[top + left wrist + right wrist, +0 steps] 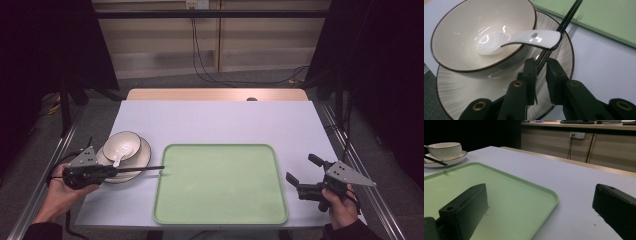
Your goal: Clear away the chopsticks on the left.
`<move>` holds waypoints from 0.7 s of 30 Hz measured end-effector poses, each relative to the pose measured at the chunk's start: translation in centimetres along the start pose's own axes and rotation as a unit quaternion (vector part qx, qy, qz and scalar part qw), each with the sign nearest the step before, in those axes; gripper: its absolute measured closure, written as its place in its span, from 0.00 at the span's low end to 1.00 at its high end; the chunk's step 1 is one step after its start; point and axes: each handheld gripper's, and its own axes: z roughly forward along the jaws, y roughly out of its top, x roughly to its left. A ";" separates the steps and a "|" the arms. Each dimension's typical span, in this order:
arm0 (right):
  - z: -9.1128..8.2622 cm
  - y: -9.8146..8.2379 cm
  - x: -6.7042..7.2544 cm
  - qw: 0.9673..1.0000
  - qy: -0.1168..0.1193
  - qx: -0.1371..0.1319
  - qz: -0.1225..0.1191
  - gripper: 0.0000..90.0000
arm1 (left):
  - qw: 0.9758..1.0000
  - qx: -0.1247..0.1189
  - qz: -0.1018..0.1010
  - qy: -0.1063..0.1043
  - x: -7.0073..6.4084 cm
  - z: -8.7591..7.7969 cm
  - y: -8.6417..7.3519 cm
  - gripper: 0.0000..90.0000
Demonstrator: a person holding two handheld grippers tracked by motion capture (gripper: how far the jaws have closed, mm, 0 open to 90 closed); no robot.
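Observation:
A white bowl with a dark rim stands on a matching plate at the table's left. A white ceramic spoon rests in the bowl, its handle over the rim. A pair of black chopsticks lies across the plate, tips reaching the green tray. My left gripper is shut on the chopsticks' near end, just above the plate. To the right of the tray, my right gripper stands open above the table with nothing between its jaws, pointing toward the tray.
The tray lies bare in the middle of the white table. Metal rails run along both table sides. Cables hang from the wall beyond the far edge, and dark curtains flank the room.

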 end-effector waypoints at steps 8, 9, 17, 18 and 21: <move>-0.1 0.0 0.0 1.000 0.005 0.000 0.006 0.00 | 1.000 0.007 0.009 0.002 0.0 0.8 0.1 0.84; 0.0 0.0 0.0 1.000 0.005 -0.001 0.005 0.00 | 1.000 0.006 0.012 0.005 0.0 0.9 0.1 0.84; 0.0 0.0 0.0 1.000 0.008 -0.001 0.003 0.00 | 0.999 0.022 0.027 -0.002 -0.1 1.2 0.0 0.84; 0.0 0.0 0.0 1.000 0.007 -0.001 0.002 0.00 | 0.999 0.023 0.031 -0.002 -0.1 1.2 0.1 0.85; 0.0 0.0 0.0 1.000 0.007 0.000 0.003 0.00 | 0.999 0.033 0.041 -0.003 -0.2 1.5 0.1 0.80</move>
